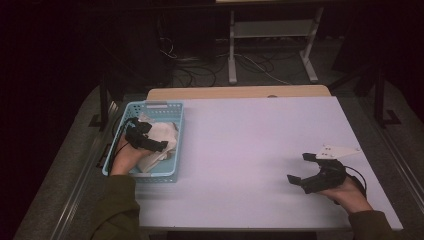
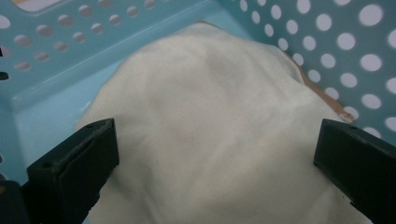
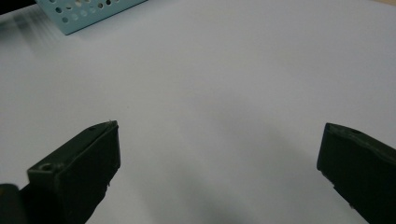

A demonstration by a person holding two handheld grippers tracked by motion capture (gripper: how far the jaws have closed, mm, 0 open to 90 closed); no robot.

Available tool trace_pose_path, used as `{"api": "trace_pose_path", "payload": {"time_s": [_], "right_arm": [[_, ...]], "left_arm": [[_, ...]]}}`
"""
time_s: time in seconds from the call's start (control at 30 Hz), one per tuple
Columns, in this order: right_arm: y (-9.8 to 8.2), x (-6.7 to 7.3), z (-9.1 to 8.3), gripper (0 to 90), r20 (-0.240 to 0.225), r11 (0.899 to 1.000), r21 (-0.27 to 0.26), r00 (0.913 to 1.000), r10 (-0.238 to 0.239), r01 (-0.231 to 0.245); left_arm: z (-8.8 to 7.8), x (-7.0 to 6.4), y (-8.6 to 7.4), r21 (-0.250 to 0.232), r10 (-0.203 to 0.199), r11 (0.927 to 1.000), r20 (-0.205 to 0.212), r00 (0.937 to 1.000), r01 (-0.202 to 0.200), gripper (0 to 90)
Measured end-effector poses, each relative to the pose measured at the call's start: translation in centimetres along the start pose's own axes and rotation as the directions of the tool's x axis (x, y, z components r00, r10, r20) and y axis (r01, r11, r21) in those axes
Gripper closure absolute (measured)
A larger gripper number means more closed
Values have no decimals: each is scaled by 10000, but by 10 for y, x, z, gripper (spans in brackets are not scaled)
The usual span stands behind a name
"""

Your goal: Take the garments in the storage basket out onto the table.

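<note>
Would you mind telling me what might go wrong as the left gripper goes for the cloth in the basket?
The left gripper is open over the white cloth inside the blue basket. The cloth lies bunched, so the jaws may pinch only a loose fold and it could slip free. The basket wall stands close, so a jaw might catch it and drag the basket. The right gripper hovers open over the table, not steadying it.

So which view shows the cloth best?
The left gripper view: the cloth lies close between the open left gripper jaws. The high view shows it small in the basket, partly behind that gripper.
</note>
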State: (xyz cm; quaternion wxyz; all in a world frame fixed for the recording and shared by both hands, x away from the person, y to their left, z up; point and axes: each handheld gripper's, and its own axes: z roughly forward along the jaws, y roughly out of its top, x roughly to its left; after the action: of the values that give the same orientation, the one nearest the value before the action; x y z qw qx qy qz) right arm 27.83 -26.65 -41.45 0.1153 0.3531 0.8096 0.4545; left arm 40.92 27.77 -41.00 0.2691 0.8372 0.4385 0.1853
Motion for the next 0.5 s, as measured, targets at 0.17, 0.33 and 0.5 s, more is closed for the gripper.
{"api": "trace_pose_path", "payload": {"time_s": [0.17,0.33,0.5], "right_arm": [[0,0,0,0,-13,10000,7,10000,5,-5],[0,0,0,0,-38,10000,31,10000,9,-9],[0,1,0,0,-51,10000,44,10000,13,-13]], "left_arm": [[4,1,-1,133,-44,9999,-59,10000,45,0],[9,2,-3,497,-100,9987,-153,9998,107,0],[13,3,-5,900,-94,9959,-293,9995,120,0]]}}
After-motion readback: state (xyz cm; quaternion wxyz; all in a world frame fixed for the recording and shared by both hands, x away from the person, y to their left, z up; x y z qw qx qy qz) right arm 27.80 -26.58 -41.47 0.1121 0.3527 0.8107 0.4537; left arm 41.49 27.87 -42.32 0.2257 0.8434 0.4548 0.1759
